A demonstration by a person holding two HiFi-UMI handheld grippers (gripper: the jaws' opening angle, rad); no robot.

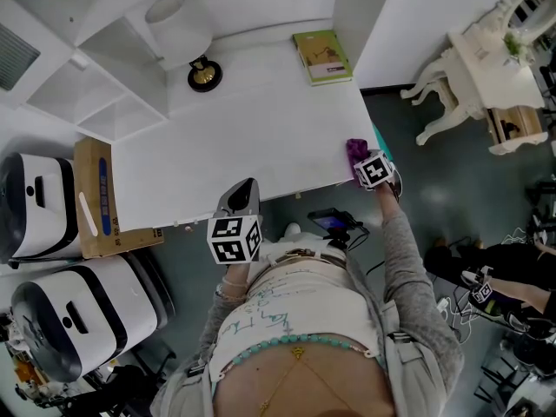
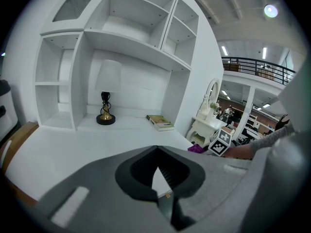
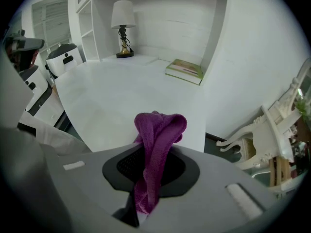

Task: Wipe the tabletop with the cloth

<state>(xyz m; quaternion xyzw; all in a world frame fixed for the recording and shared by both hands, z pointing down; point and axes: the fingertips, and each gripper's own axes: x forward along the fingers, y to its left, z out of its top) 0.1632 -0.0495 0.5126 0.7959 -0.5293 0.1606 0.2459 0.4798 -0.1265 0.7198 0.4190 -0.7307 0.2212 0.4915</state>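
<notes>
A purple cloth [image 3: 155,149] is bunched between the jaws of my right gripper [image 3: 146,198], which is shut on it. In the head view the cloth [image 1: 356,152] sits at the front right corner of the white tabletop [image 1: 252,137], with the right gripper [image 1: 363,165] just off that edge. From the left gripper view the cloth [image 2: 197,149] shows as a small purple lump beside the marker cube. My left gripper [image 1: 239,200] hangs at the table's front edge, near the middle. Its jaws [image 2: 163,198] meet with nothing between them.
A black and gold lamp [image 1: 204,75] and a green book [image 1: 322,56] stand at the back of the table. White shelving [image 1: 78,68] rises at the left. A cardboard box [image 1: 100,200] and white machines [image 1: 39,207] lie left of the table. A white ornate dresser [image 1: 478,68] stands right.
</notes>
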